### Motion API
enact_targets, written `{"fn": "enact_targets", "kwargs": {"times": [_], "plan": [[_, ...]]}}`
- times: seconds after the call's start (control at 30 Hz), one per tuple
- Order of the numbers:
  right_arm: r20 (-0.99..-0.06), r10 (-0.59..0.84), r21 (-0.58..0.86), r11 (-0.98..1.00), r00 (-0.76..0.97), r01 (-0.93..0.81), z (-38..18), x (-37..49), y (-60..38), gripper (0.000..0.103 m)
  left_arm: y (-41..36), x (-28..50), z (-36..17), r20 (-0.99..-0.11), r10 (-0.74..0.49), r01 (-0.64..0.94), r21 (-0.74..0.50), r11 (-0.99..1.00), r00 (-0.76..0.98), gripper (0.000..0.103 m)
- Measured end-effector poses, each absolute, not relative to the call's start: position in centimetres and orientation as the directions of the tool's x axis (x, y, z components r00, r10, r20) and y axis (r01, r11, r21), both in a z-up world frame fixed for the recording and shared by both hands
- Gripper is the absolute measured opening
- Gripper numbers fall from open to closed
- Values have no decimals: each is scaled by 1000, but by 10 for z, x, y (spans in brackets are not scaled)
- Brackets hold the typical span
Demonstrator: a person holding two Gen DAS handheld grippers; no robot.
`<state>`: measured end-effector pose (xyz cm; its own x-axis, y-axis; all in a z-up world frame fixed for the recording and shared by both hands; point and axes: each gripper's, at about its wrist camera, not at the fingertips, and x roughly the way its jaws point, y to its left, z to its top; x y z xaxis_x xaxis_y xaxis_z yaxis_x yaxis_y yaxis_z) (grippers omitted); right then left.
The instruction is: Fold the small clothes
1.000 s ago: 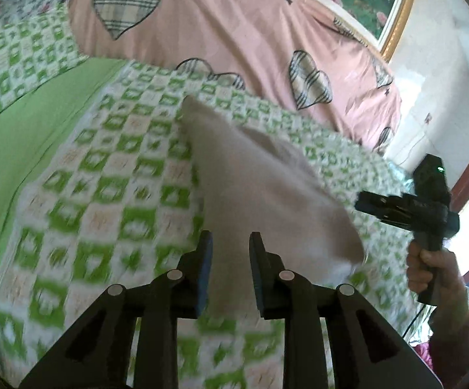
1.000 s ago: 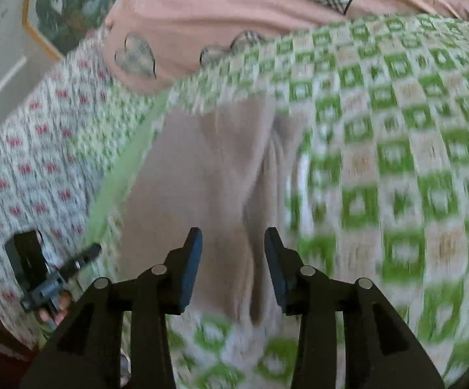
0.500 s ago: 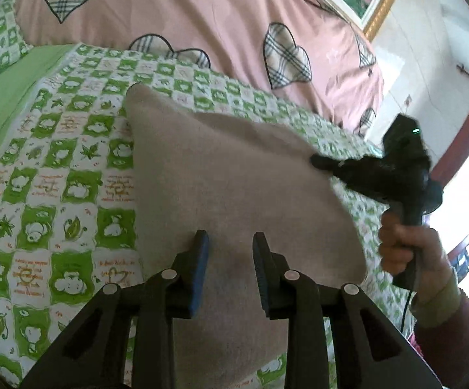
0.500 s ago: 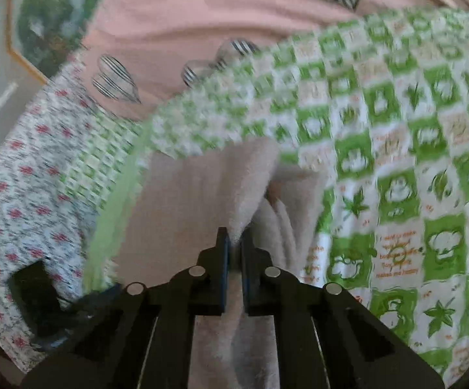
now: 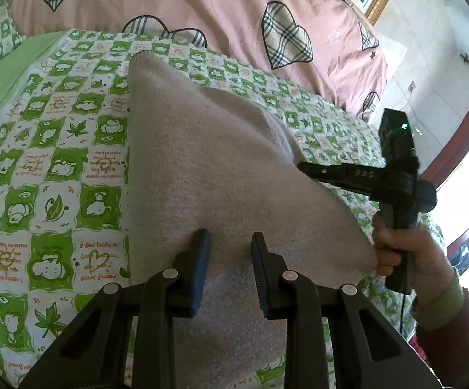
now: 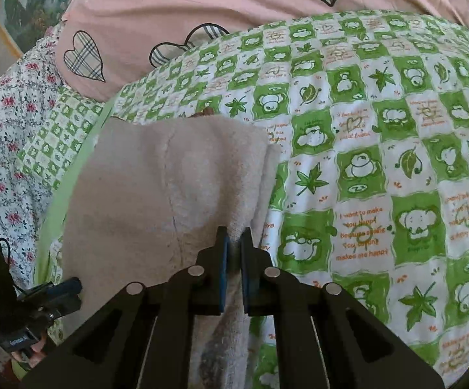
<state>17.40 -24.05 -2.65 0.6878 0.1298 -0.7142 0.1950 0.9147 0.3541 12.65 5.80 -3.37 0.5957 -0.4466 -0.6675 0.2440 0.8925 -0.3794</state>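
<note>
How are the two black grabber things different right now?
The right gripper has its jaws squeezed shut on an edge of the beige cloth; the left gripper has a gap between its jaws. The right gripper pinches a bunched fold, lifting it, while the left gripper's fingers sit over a flat stretch, not clearly pinching it. Both are black with blue pads, over the same cloth.

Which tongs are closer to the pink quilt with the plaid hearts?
Right. The right tongs, pinching the beige garment's far edge, sit nearer the pink quilt; the left tongs straddle its near edge.
</note>
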Motion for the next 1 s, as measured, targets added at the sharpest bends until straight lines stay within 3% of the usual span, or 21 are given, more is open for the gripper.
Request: {"fn": "enact_targets", "kwargs": {"times": [0.13, 0.23, 0.3, 0.4, 0.47, 0.57, 0.73, 1.0], "plan": [[-661, 114, 391, 896, 741, 211, -4, 144, -239, 15, 61, 124, -33, -659, -454, 236, -396, 887, 600, 26], [-602, 205, 430, 898, 772, 97, 10, 119, -210, 15, 60, 121, -34, -656, -452, 232, -398, 888, 605, 26], [-615, 233, 414, 908, 753, 58, 4, 108, -192, 15, 57, 119, -34, -662, -440, 235, -380, 895, 606, 26], [-708, 157, 313, 944, 689, 107, -26, 104, -182, 14, 54, 115, -34, -670, -433, 246, -360, 900, 604, 26], [-727, 172, 345, 928, 665, 137, -48, 103, -192, 8, 54, 112, -35, -673, -436, 248, -363, 898, 597, 26], [-698, 207, 416, 897, 685, 153, -51, 97, -205, 6, 54, 102, -35, -679, -424, 233, -358, 904, 599, 27], [-683, 189, 409, 899, 705, 156, -37, 86, -200, 10, 57, 80, -37, -688, -385, 188, -347, 919, 615, 27], [-649, 197, 425, 895, 735, 136, -22, 59, -191, 11, 74, 43, -31, -671, -362, 139, -363, 921, 647, 37]]}}
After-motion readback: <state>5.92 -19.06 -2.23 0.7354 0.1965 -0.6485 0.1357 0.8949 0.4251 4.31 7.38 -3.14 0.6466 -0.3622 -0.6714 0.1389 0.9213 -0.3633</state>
